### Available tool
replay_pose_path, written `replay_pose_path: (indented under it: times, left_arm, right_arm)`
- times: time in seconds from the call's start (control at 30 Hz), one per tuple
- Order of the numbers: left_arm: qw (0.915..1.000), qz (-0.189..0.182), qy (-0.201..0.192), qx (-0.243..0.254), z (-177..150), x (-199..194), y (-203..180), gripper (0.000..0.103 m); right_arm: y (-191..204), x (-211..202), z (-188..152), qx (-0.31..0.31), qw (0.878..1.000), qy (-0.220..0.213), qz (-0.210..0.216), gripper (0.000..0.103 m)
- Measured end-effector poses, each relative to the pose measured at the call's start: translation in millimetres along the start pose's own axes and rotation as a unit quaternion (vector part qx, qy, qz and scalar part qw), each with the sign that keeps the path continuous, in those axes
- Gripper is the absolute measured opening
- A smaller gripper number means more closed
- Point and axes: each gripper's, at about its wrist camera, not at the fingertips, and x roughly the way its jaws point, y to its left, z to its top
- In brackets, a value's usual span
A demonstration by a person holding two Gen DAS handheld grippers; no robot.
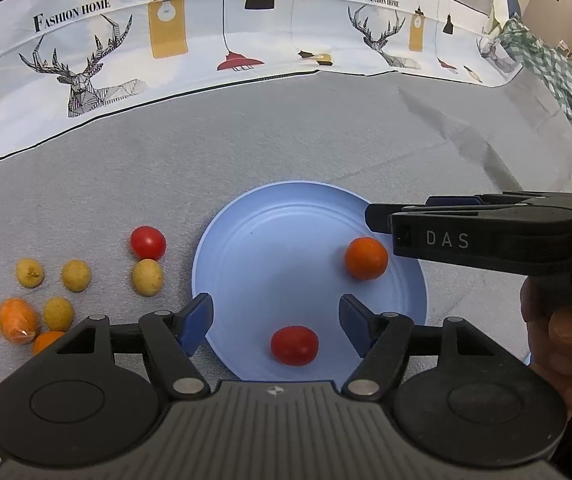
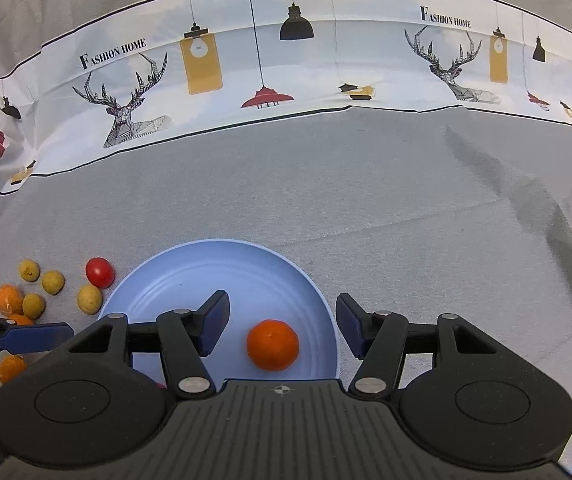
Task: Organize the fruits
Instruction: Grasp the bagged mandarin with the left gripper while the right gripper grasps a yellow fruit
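Over the plate's near edge, the left gripper hangs with its blue pads spread wide and nothing between them; a tomato sits on the plate just below the gap. The right gripper is likewise spread and empty, above an orange that lies at about 4 o'clock on the plate, near the rim.

Outward from there, off the plate at 9 o'clock, the rest of the fruit waits on the grey cloth: a second tomato touching a yellow fruit, three more yellow ones farther out, and some wrapped-looking oranges at the far left, partly hidden by the left gripper's body.

My guess is the loose fruit is being gathered onto the plate. All of it looks small, round and light, so it should roll at a nudge. The tomatoes have smooth, thin skin and would likely split under a hard squeeze; take them across the widest part with gentle closure. The orange should be firmer and grippier, held the same way. The touching pair will want a careful approach so neither rolls off.
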Motion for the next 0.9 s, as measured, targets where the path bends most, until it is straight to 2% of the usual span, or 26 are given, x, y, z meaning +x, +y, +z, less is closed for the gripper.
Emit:
replay_pose_path:
  times: [0.3, 0.37, 0.53, 0.63, 0.67, 0.77, 0.9]
  left_arm:
    - [1.0, -0.003, -0.002, 0.002, 0, -2, 0, 0.071]
    - [1.0, -0.002, -0.005, 0.001, 0, -3, 2, 0.063]
    - [0.9999, -0.004, -0.01, -0.005, 0, -7, 7, 0.026]
    - [0.9999, -0.001, -0.015, -0.007, 0, -9, 11, 0.018]
    - [0.9998, 0.0, -0.018, -0.011, 1, -10, 13, 0.018]
    - [0.9995, 0.002, -0.022, -0.022, 3, -13, 19, 0.018]
    - [0.9982, 0.004, -0.032, -0.05, 7, -20, 35, 0.018]
  right_arm:
    - [-1, -4, 3, 0.011, 1.0, -0.016, 0.004, 0.061]
    - [-1, -5, 3, 0.011, 1.0, -0.018, 0.004, 0.061]
    - [2, -7, 4, 0.012, 1.0, -0.028, 0.004, 0.061]
    - [3, -8, 5, 0.013, 0.999, -0.035, 0.007, 0.053]
    - [3, -8, 6, 0.013, 0.999, -0.038, 0.009, 0.046]
    - [7, -10, 6, 0.013, 0.999, -0.049, 0.014, 0.033]
    - [13, -11, 9, 0.014, 0.998, -0.056, 0.022, 0.03]
